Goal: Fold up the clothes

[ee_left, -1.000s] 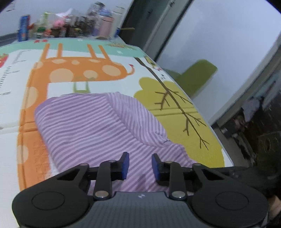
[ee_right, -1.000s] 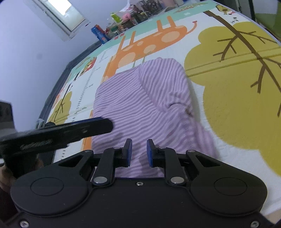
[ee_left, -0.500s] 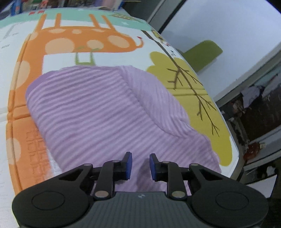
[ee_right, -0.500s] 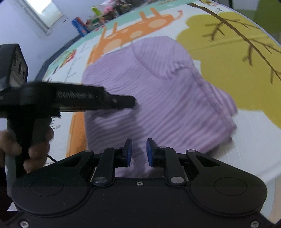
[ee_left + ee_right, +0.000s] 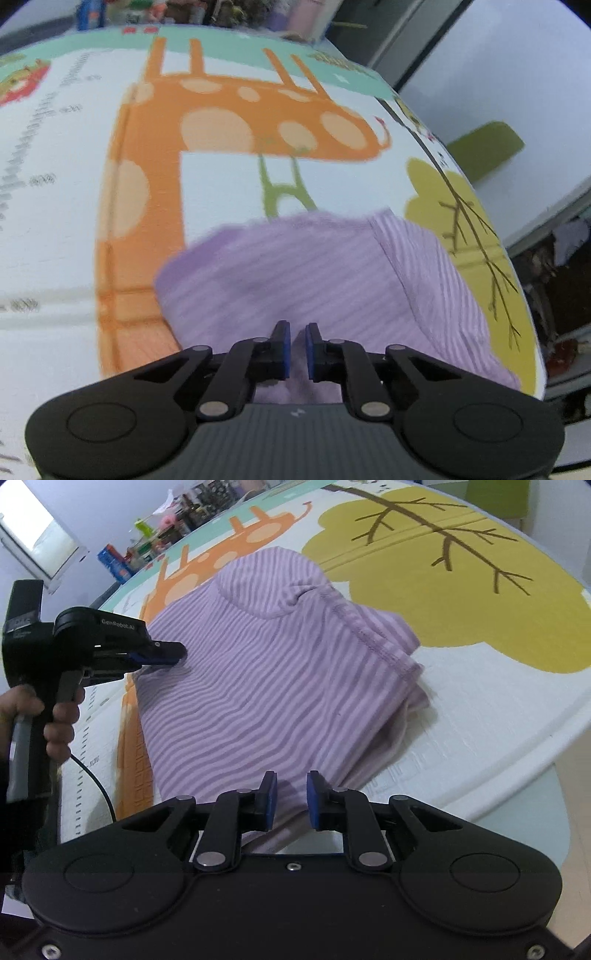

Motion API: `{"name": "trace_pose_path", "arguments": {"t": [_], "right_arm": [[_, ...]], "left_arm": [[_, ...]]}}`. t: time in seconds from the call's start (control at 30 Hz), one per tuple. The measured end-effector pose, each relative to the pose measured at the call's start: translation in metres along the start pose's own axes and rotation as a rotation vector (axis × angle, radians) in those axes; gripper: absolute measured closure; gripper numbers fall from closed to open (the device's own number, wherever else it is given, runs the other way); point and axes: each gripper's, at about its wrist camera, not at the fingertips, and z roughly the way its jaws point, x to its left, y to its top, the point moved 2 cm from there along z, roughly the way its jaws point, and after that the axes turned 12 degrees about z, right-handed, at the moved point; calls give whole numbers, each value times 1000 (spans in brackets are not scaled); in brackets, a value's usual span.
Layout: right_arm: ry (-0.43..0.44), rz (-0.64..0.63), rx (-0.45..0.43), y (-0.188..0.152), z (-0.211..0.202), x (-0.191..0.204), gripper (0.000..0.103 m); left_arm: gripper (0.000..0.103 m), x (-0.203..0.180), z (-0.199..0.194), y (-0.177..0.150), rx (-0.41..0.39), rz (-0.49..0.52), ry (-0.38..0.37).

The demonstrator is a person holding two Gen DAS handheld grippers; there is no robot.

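Striped purple garment [image 5: 280, 672] lies folded on the giraffe-print mat [image 5: 461, 709] covering the worktop, near its front edge. Left tongs [image 5: 173, 655] have just been closing and pinch the garment's left edge, held by a hand [image 5: 55, 720]; right tongs [image 5: 290, 799] stand slightly parted over the near hem, pinching nothing.

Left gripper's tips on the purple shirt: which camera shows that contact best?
The right wrist view. It shows the left gripper from the side, its tips closed on the far left edge of the striped purple shirt. The left wrist view is blurred and shows only its blue pads, nearly together over the cloth.
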Motion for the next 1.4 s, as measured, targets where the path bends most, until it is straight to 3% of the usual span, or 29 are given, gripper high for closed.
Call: {"name": "trace_pose_path", "arguments": {"t": [0.13,0.27,0.43,0.73,0.9,1.0,1.17,1.3,1.4], "right_arm": [[10,-2,-66,0,-16,8,84],[52,-52,-134,2,-31,34,84],[68,-130,-140,-1,-27,69,84],[56,-220,-86,-20,3,110,84],[-14,-242,-48,-31,21,116,85],[-28,-236,-33,-36,26,113,85],[-28,-200,-30,-36,25,106,86],[-33,-184,-29,-39,22,100,86],[-31,-164,-24,-42,19,93,86]], "left_arm": [[88,-2,-21,10,-69,27,-47],[87,-17,-34,9,-71,74,-96],[87,-33,-37,-10,-13,128,-154],[87,-38,-32,-47,121,65,-303],[88,-35,-20,-61,170,38,-258],[98,-29,-16,-61,175,23,-215],[100,-17,-15,-53,149,12,-161],[100,-3,-16,-42,100,34,-55],[100,14,-8,-33,98,7,-57]]}}
